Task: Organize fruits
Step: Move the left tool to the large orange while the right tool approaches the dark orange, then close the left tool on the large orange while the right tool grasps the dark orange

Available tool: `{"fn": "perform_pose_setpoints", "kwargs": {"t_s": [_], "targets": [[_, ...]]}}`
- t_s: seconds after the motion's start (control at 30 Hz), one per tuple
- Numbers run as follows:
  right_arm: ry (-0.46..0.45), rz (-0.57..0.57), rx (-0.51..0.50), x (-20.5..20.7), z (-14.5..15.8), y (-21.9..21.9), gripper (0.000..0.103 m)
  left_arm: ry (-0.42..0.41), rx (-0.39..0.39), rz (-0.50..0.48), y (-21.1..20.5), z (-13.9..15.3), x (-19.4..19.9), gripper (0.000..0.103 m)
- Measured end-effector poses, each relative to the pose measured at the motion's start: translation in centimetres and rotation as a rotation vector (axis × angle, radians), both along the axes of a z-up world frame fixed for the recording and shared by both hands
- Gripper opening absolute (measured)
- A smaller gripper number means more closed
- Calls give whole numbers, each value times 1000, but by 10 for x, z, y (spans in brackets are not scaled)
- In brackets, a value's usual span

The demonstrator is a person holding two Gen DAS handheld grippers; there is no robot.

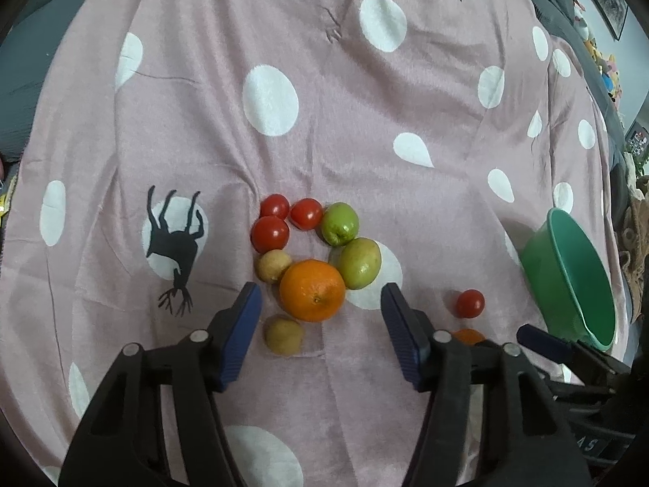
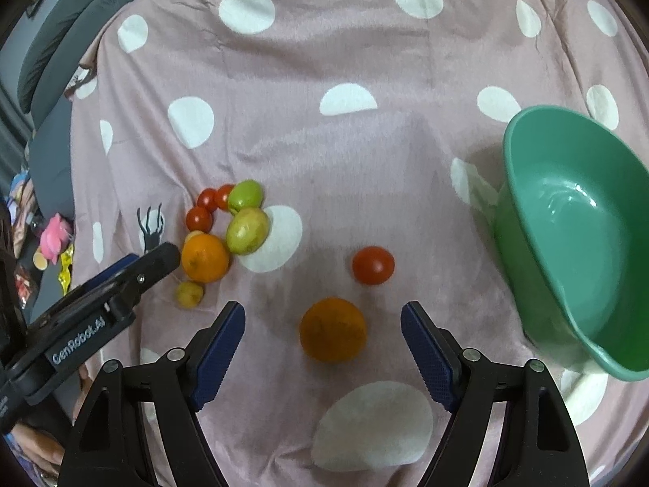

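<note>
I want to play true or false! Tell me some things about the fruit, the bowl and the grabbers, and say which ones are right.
1. The green bowl has fruit in it. False: no fruit shows inside it.
2. There are two oranges on the blanket. True: one orange in the pile, one orange by itself.
3. The left hand-held gripper is squeezing a tomato. False: it is open and holds nothing.
4. One tomato sits apart from the pile. True.
5. The right hand-held gripper is open, with the lone orange in front of it. True.
6. All the tomatoes are green. False: they are red.
</note>
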State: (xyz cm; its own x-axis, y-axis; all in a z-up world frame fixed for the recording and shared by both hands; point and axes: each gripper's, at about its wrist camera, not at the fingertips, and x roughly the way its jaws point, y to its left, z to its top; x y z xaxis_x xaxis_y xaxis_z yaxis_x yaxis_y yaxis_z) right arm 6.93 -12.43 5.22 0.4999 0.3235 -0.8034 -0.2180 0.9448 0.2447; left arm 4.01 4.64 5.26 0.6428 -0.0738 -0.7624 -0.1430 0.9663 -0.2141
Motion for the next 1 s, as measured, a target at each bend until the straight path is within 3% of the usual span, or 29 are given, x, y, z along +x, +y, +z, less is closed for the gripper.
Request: {"fn": "perform_pose_setpoints", "kwargs": {"t_s": [0.57, 0.67, 0.73, 0.77, 1.0], "targets": [[76, 29, -92, 11, -18, 9, 66, 126, 38, -17, -9, -37, 32, 53], [98, 34, -108, 13, -23, 11, 53, 157, 33, -8, -7, -43, 39, 46], [102, 36, -121, 14, -26, 13, 50, 169, 18, -4, -5, -47, 41, 47], [102, 37, -126, 15, -26, 14, 44, 169, 6, -4, -5, -49, 42, 47], [95, 40, -120, 15, -25, 13, 43, 165, 6, 4, -7, -48, 38, 45]]}}
